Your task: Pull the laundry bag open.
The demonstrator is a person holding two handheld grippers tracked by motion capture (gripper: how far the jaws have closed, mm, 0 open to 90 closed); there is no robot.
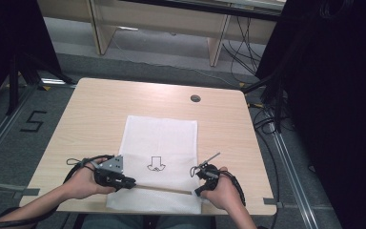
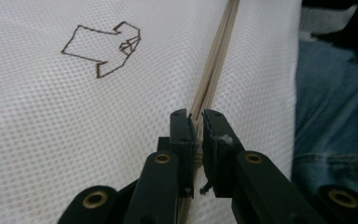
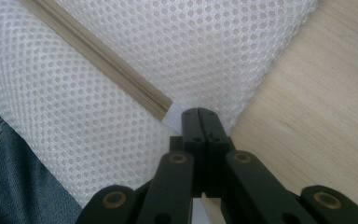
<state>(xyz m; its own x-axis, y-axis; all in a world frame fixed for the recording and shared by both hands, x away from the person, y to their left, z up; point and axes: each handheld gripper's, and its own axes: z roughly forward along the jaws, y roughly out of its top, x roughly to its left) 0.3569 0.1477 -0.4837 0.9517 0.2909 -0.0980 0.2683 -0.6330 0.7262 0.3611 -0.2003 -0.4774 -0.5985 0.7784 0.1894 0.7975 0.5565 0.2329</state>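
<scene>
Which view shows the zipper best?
Left gripper view: the beige zipper runs up the white mesh bag from the left claw, teeth visible. Right gripper view shows its end beside the shut right claw. High view shows a thin line.

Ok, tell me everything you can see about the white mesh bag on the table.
The mesh bag is white, finely perforated fabric, lying flat on the wooden table, its near edge at the table's front. A brown outline emblem marks it. A beige zipper crosses its near end; the left tool and right tool pinch the bag at the zipper's ends.
</scene>
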